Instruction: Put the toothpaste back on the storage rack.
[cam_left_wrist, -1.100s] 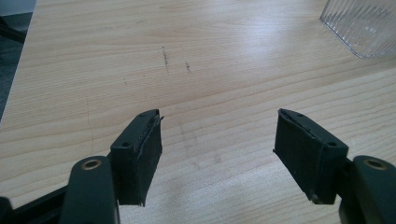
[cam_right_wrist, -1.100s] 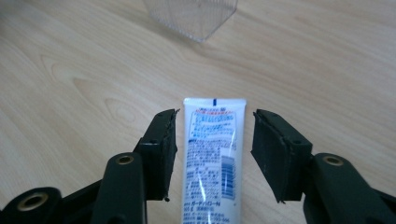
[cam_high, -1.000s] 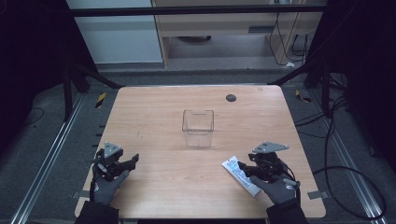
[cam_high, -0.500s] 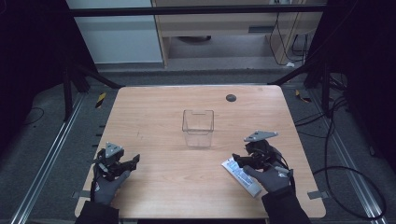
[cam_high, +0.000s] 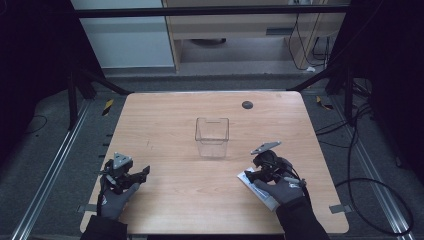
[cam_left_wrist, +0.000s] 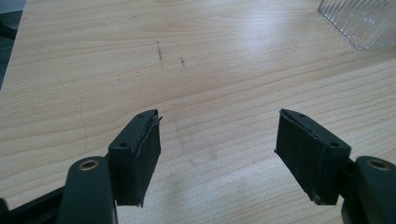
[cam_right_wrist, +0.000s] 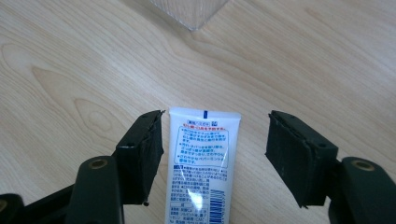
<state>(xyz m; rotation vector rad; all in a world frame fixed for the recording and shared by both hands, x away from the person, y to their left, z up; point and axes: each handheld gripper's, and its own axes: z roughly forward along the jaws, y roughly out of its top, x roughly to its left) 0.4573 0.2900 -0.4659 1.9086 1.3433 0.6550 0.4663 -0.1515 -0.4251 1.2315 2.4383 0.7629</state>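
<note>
**Right hand-held gripper straddles the tube on the pale wood surface**

I'm looking down on a light wooden surface set on a dark grey floor, with black frame bars and a pale cabinet across the top of the frame. A clear ribbed container stands at the centre, a small dark disc above and right of it. At lower left my left hand-held gripper hovers wide open over bare wood. At lower right the white tube lies flat between the spread jaws of the right hand-held gripper, pads clear of it. Since the earlier frame that gripper has slid toward the centre, its jaws have just been opening, and the left one has stayed put.
</note>
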